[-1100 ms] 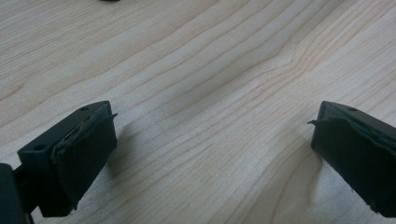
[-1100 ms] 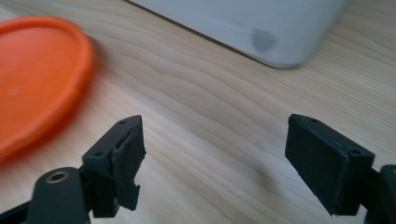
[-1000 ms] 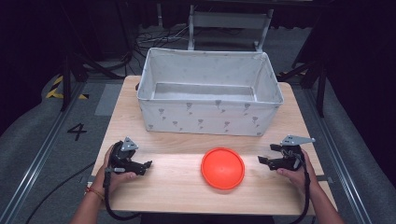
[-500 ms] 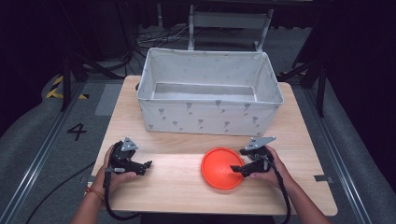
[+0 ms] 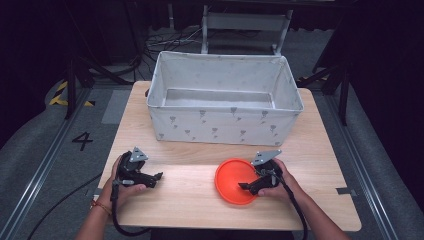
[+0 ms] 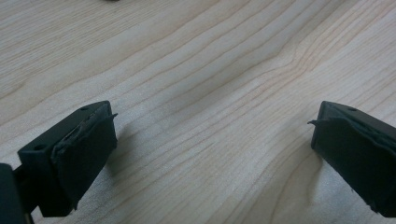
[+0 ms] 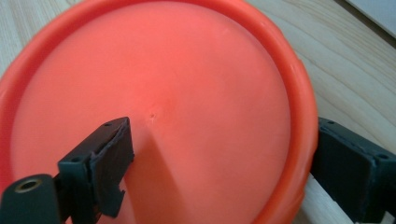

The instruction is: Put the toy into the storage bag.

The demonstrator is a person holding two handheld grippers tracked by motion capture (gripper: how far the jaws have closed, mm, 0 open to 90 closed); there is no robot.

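The round orange plastic dish (image 5: 236, 181) lies flat on the light wooden table (image 5: 200, 200), just in front of the large white fabric bin with grey print (image 5: 224, 102) and toward that bin's right half. The bin interior appears empty.

Right gripper (image 5: 250, 186): its 2 jaws stand apart and straddle the dish rim on the side away from the bin's left end. In the right gripper view, 1 jaw sits over the dish's inner face and the other sits outside the raised rim, over the wood. No clamping is evident.

Left gripper (image 5: 158, 176): it rests on the table in front of the bin's left corner, well apart from the dish. Its 2 jaws are apart with bare wood between them.

Handling judgement: the dish looks light, thin-walled and stiff, with a smooth, likely slippery surface. The raised rim is the practical hold point; pinch it with 1 jaw inside and 1 outside. A shallow bite may let the dish pivot or slip when lifted.
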